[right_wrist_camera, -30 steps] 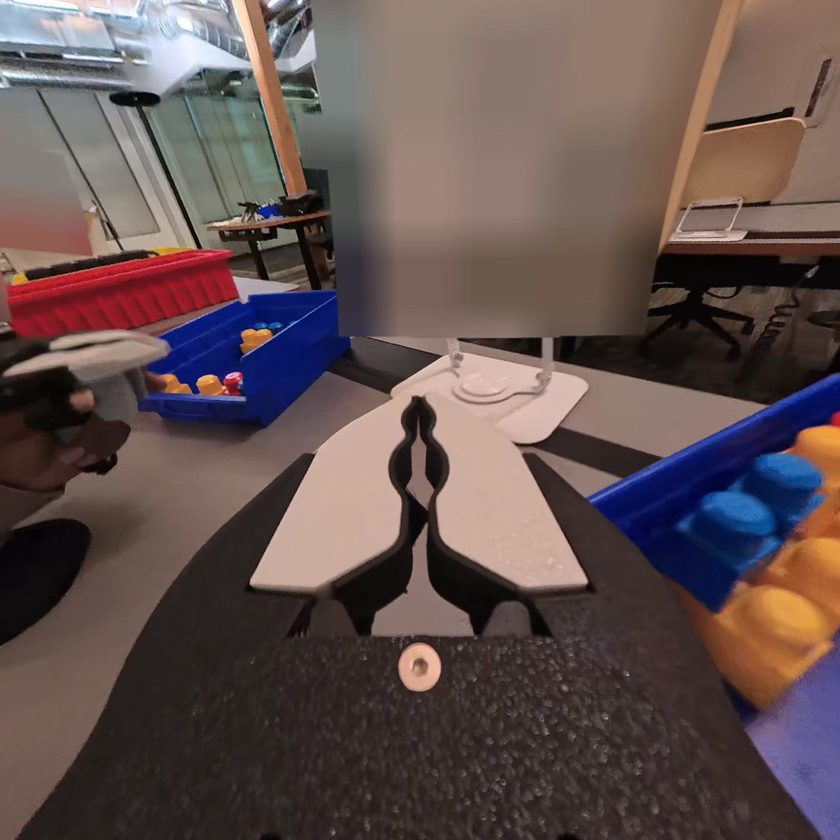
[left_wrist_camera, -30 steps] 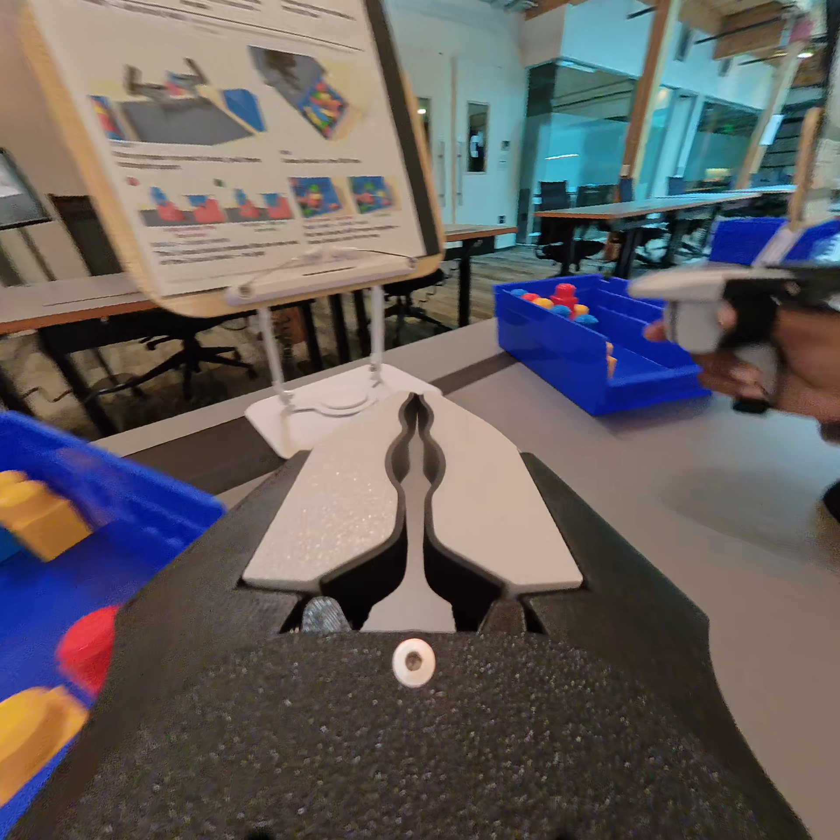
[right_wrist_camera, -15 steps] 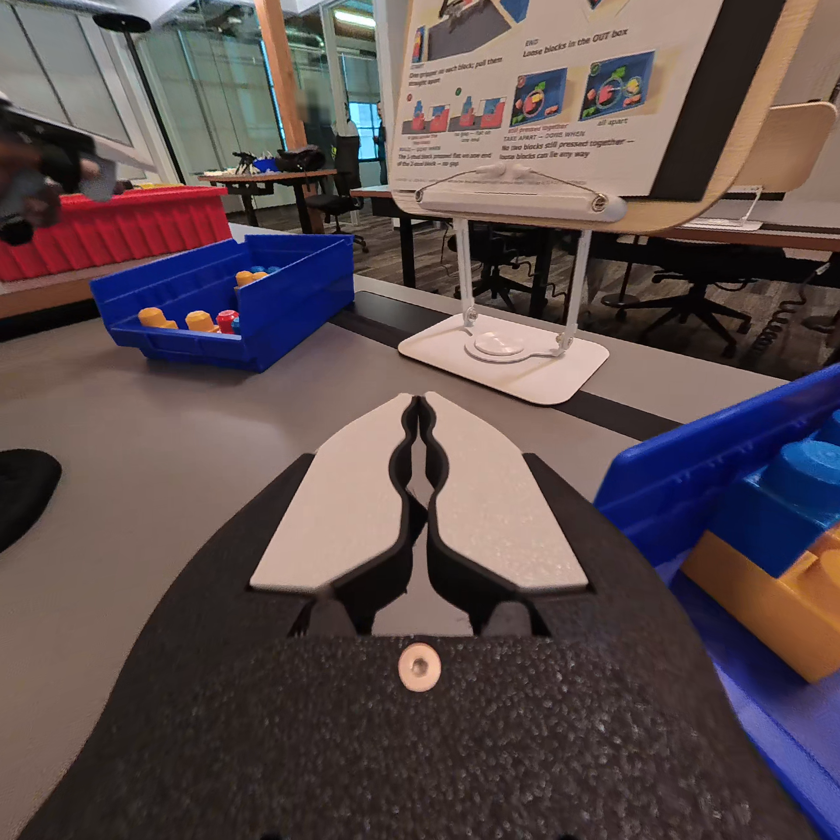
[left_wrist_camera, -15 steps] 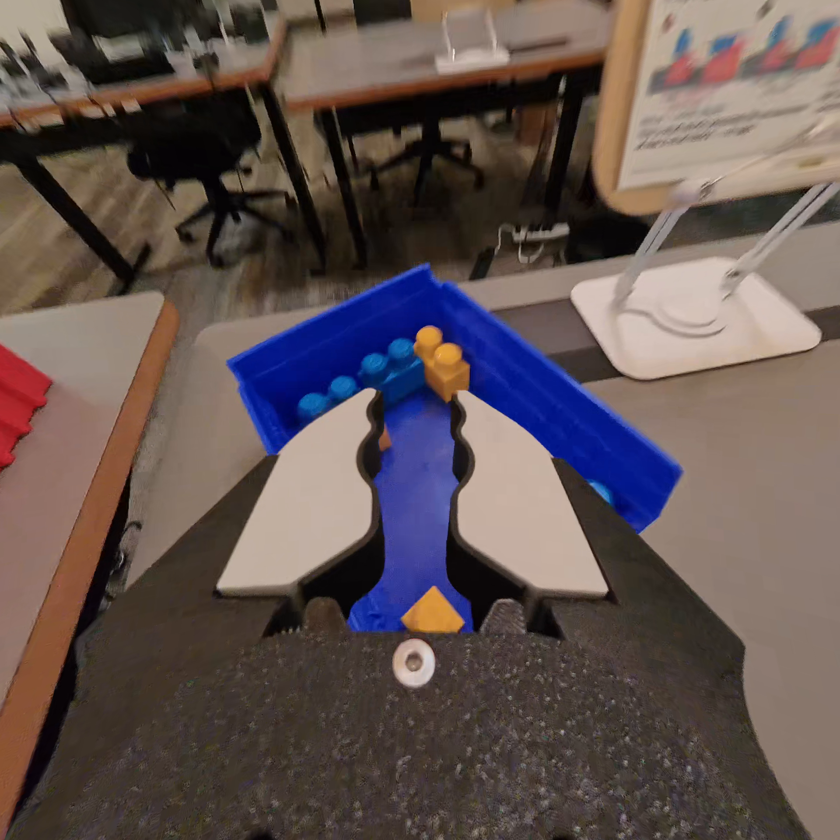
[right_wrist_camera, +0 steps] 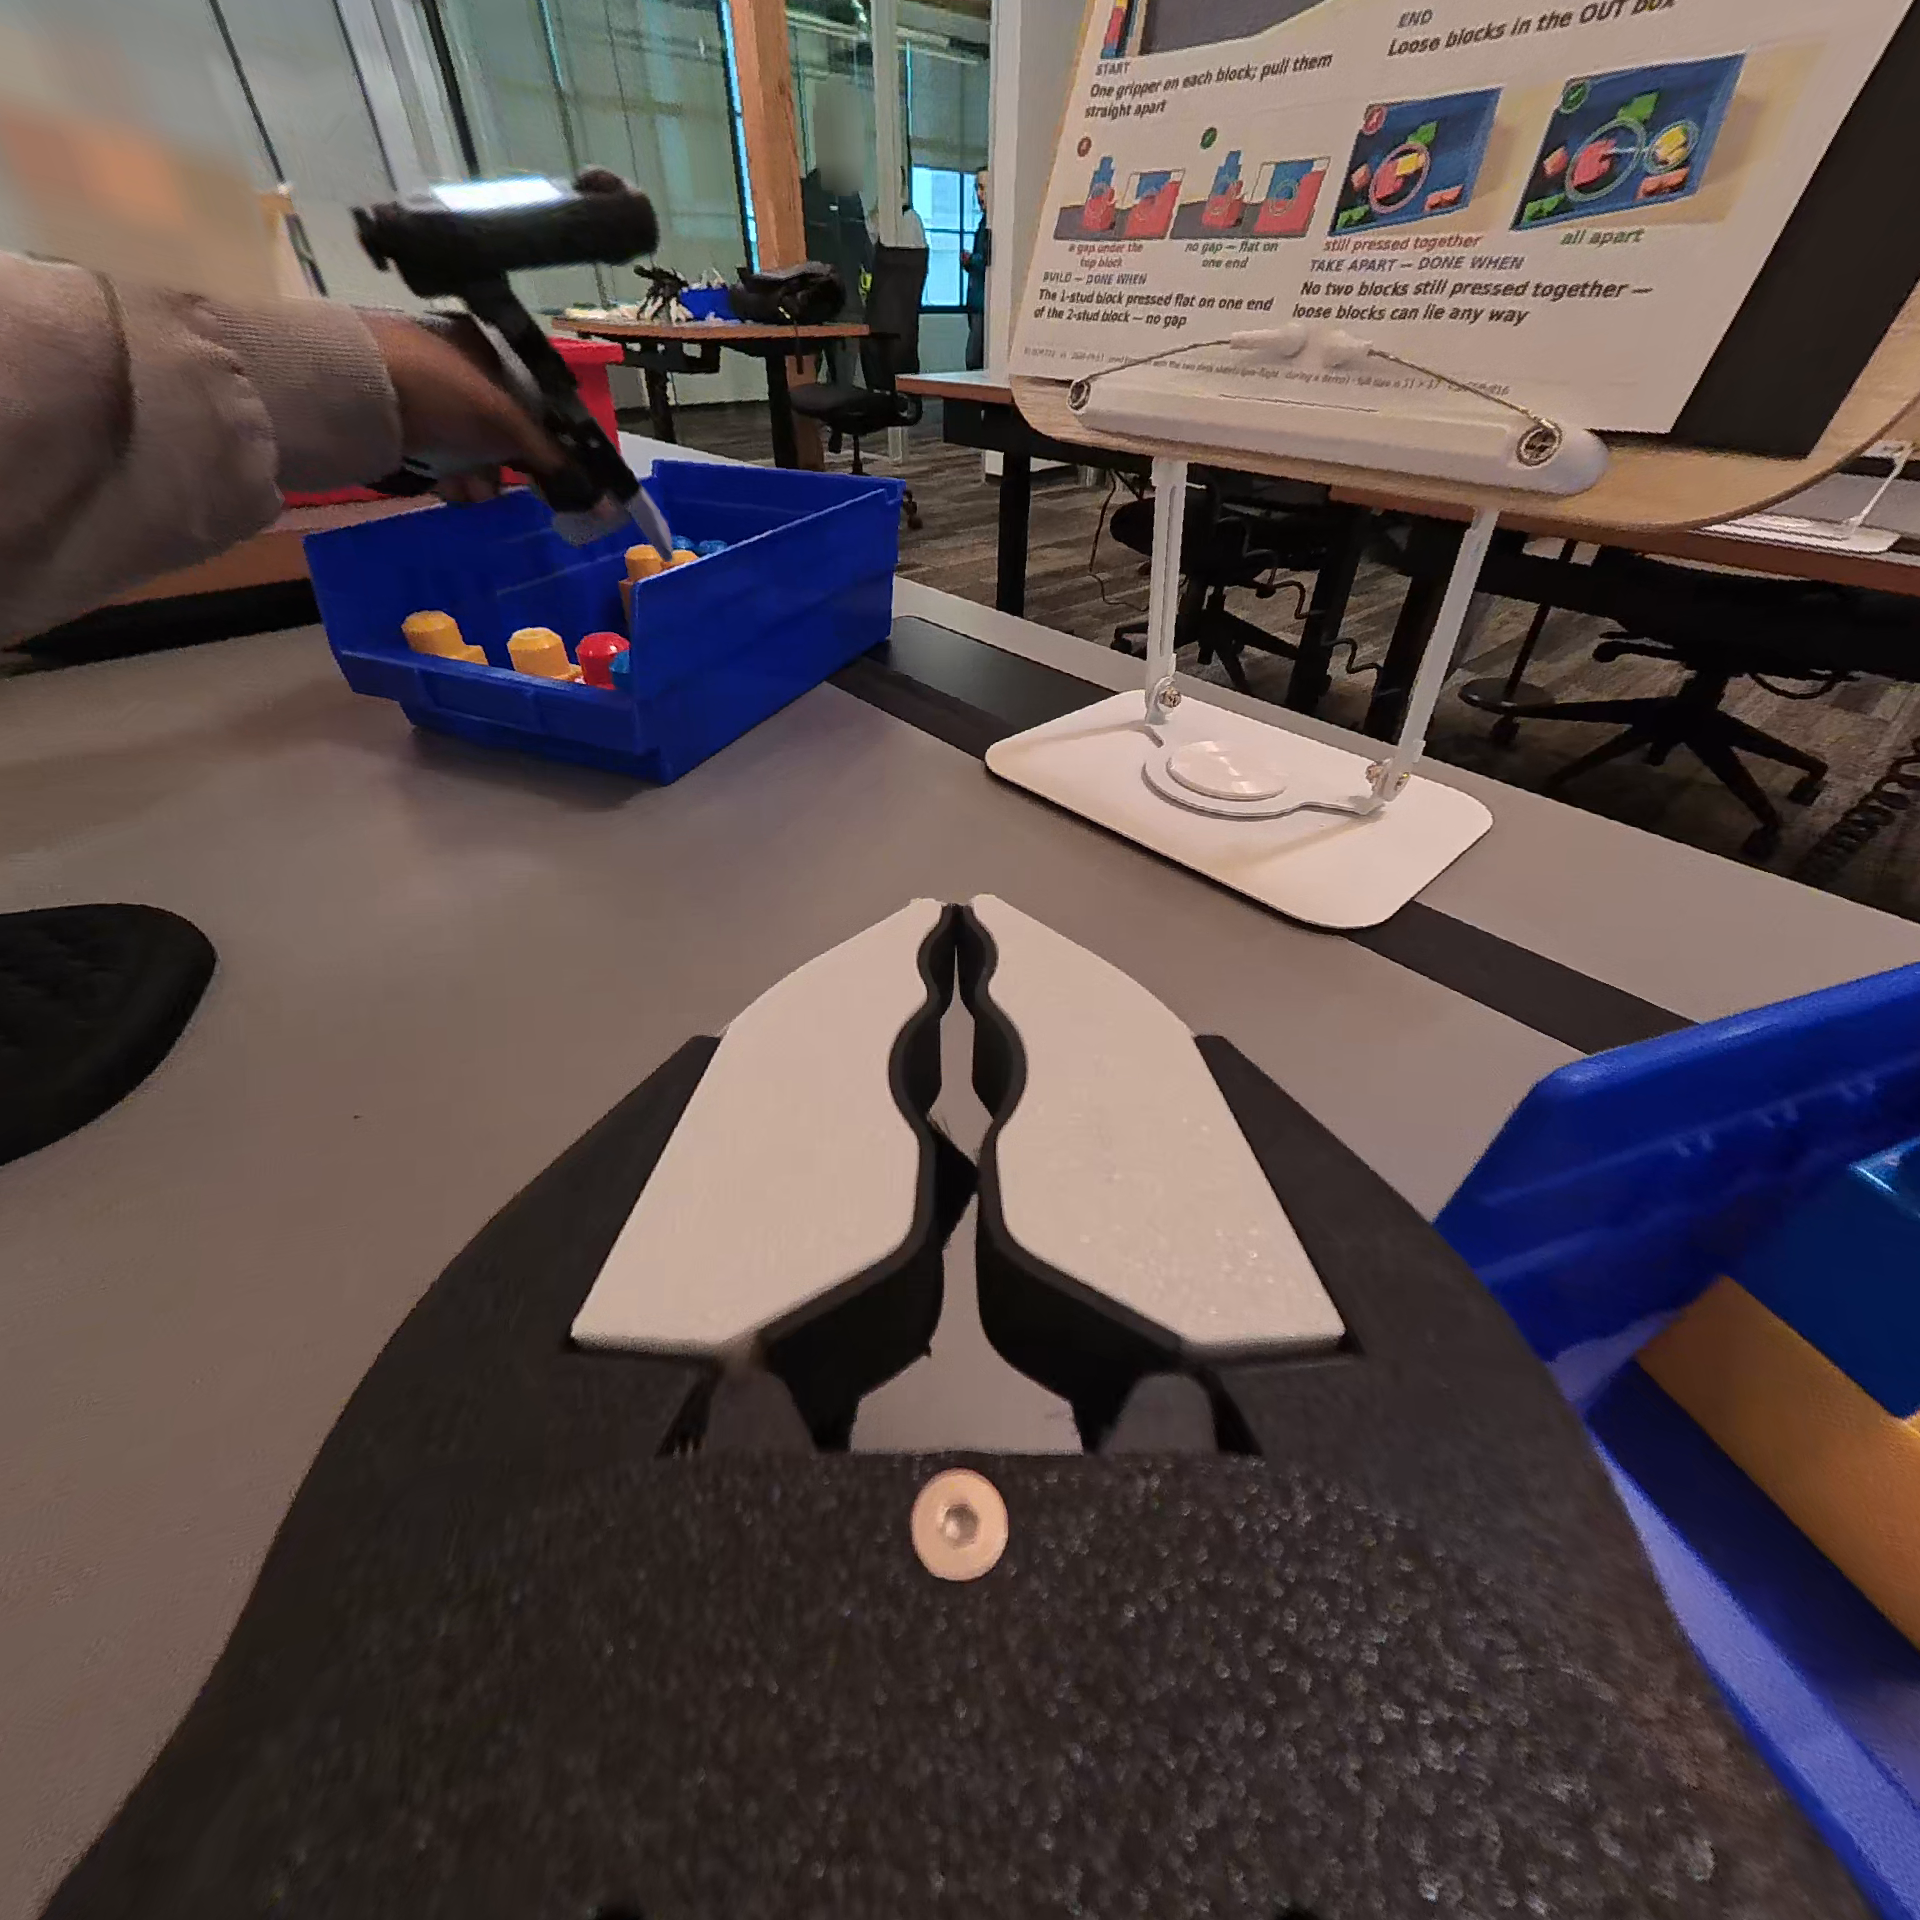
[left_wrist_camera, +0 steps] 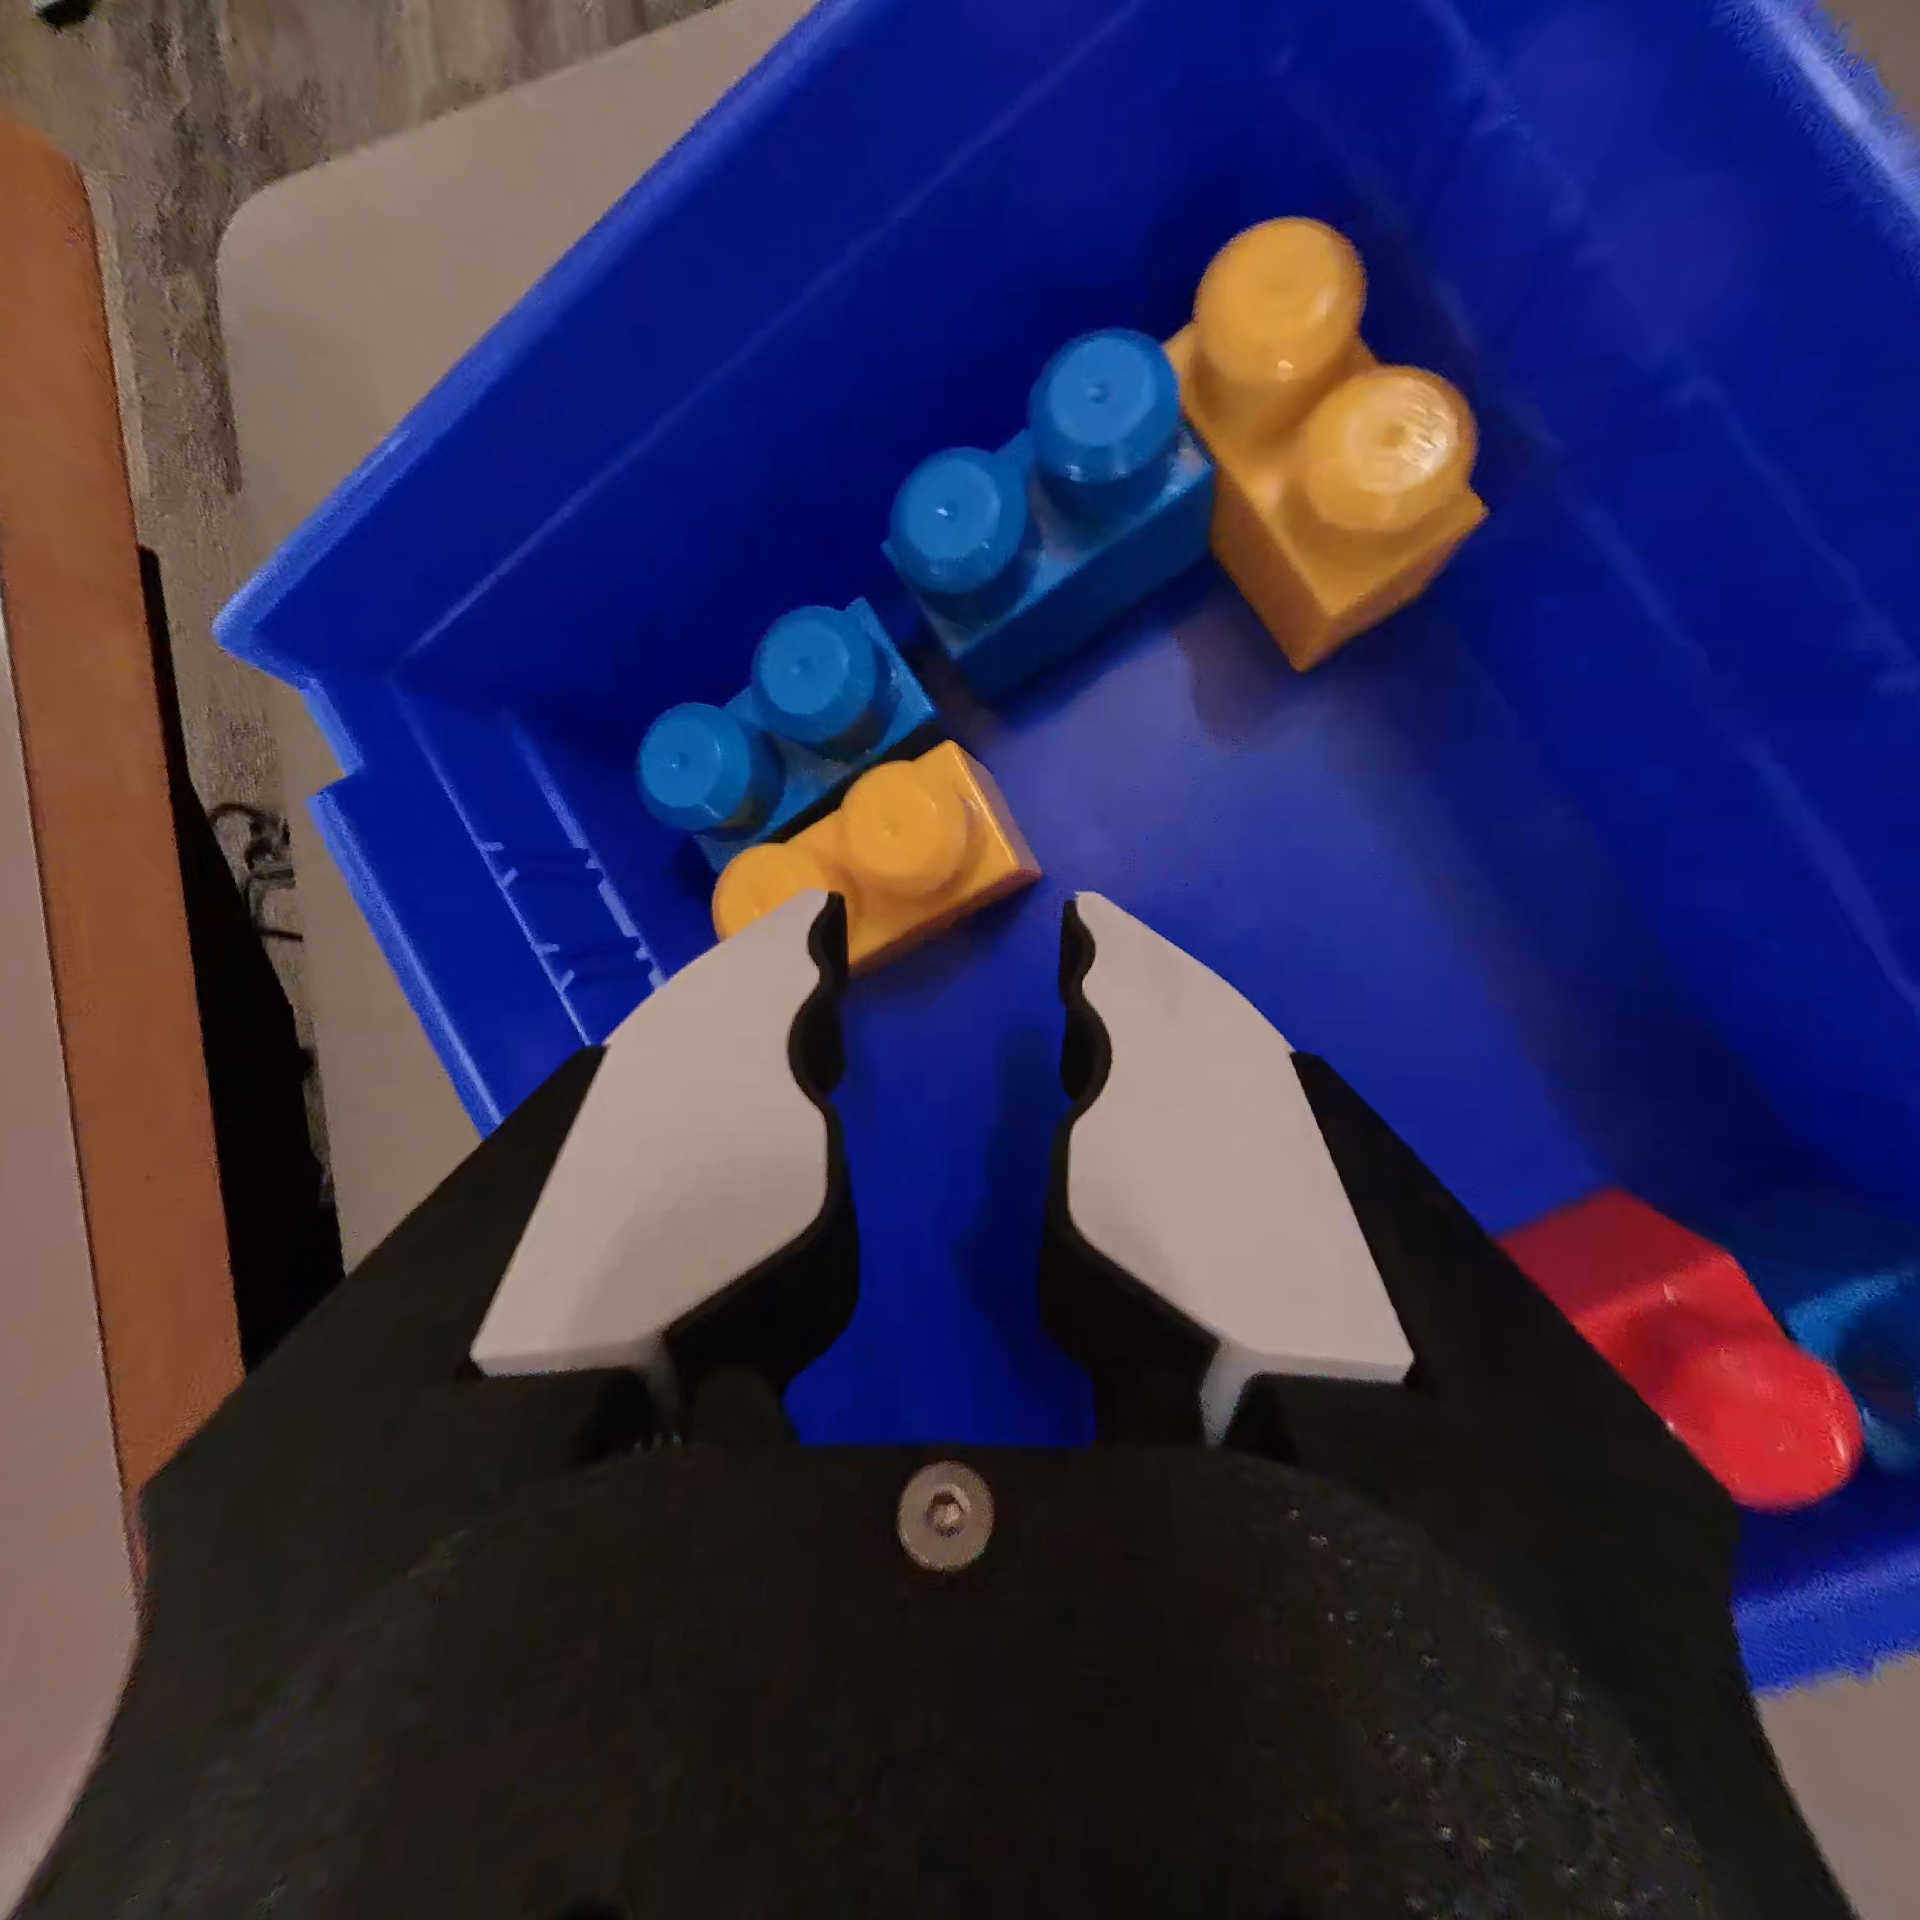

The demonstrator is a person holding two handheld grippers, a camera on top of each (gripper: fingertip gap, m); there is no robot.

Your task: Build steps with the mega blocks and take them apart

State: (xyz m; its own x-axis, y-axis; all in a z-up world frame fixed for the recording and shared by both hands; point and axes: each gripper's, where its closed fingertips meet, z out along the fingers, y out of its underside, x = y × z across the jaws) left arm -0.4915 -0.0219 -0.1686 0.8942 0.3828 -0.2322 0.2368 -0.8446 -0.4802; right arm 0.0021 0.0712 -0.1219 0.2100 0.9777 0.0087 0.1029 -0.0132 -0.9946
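In the left wrist view my left gripper [left_wrist_camera: 948, 914] is open and empty, pointing down into a blue bin [left_wrist_camera: 644, 343]. Just beyond its tips lies a small yellow two-stud block [left_wrist_camera: 894, 842], touching a blue two-stud block [left_wrist_camera: 774, 717]. Farther in are another blue block [left_wrist_camera: 1049, 509] and a taller yellow block [left_wrist_camera: 1330, 457]. A red block [left_wrist_camera: 1683, 1340] lies at the right. In the right wrist view my right gripper [right_wrist_camera: 954, 912] is shut and empty above the grey table [right_wrist_camera: 468, 935]. The left gripper [right_wrist_camera: 582, 457] shows there, dipping into the far blue bin [right_wrist_camera: 748, 613].
A white stand [right_wrist_camera: 1247, 800] with an instruction board [right_wrist_camera: 1455, 208] is at the table's back. A second blue bin [right_wrist_camera: 1683, 1143] with yellow and blue blocks sits at the right. A black pad [right_wrist_camera: 83, 1008] lies at the left. Desks and chairs stand behind. There is about 50 cm between the tips of the two grippers.
My left gripper has swung left, tipped down into the blue bin and opened. My right gripper has stayed shut, and its view now shows the left hand over the far bin.
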